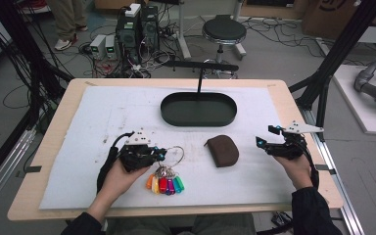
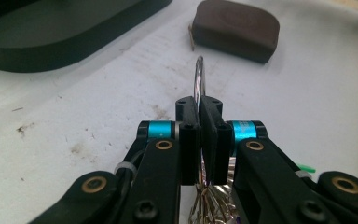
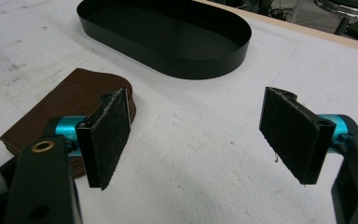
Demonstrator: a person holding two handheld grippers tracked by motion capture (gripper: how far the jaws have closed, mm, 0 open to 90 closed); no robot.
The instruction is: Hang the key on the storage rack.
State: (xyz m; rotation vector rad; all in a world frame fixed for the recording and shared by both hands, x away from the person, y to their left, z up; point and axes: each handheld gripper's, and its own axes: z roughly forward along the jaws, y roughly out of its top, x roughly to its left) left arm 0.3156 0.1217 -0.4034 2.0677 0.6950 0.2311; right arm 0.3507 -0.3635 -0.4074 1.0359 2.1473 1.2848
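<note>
1. The left gripper (image 2: 200, 135) is clamped tight on the wire loop (image 2: 200, 77) of a key ring. In the left gripper view the thin silvery wire runs straight up out of the pinch, with the pads pressed together around it.
2. The right gripper (image 3: 205, 135) has its pads well apart with nothing between them. It hovers over the white mat (image 1: 103, 117), just beside the brown leather pouch (image 1: 223, 150).
3. The bunch sits on the mat at the front left, with the coloured key tags (image 1: 165, 184) fanned out towards the person and the loop near the pouch.
4. Handling guess: the wire is thin, springy and slick, so a flat pinch across it like this one looks right. The tags and small rings will probably dangle, swing and rattle once lifted. It's light overall, but floppy below the grip point.
5. The pouch looks soft and squashy, so I'd take it across its narrow side.
6. Count: one key bunch, roughly six coloured tags (orange, yellow, red, purple, blue, green; the overlap makes it hard to be sure), one brown pouch and one black oval tray (image 1: 199, 121) at the back of the mat.
</note>
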